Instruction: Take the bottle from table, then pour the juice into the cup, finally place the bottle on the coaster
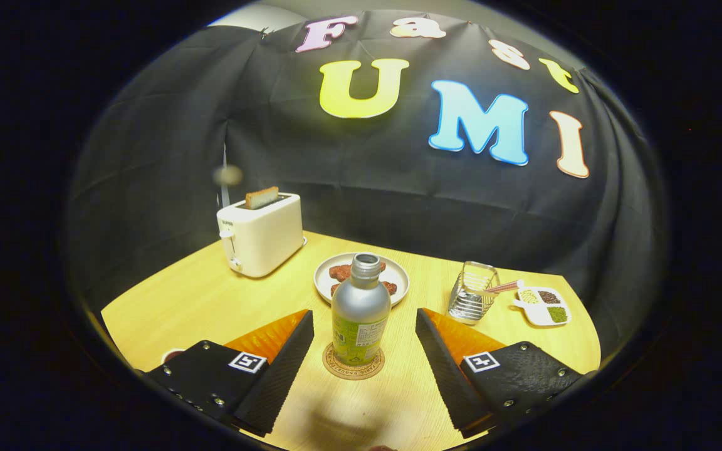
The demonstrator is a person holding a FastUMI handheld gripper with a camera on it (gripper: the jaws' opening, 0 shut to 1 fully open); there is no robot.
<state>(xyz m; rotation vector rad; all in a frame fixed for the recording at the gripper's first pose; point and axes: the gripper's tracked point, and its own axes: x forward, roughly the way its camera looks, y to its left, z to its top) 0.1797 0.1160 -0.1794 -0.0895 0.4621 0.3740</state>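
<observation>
A pale wooden worktop with a light grain stands in a booth. Black cloth, creased and draped, forms the wall behind and around it. Warm light falls on the wood, while the cloth's folds stay dim toward the sides.

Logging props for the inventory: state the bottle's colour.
Silver-grey bottle with a green label, seen in the gripper view, standing between the open gripper's fingers.

Two wedge-shaped fingers with ribbed inner faces flank the bottle; screwed mounts carry square black-and-white markers; jaws parted.
</observation>
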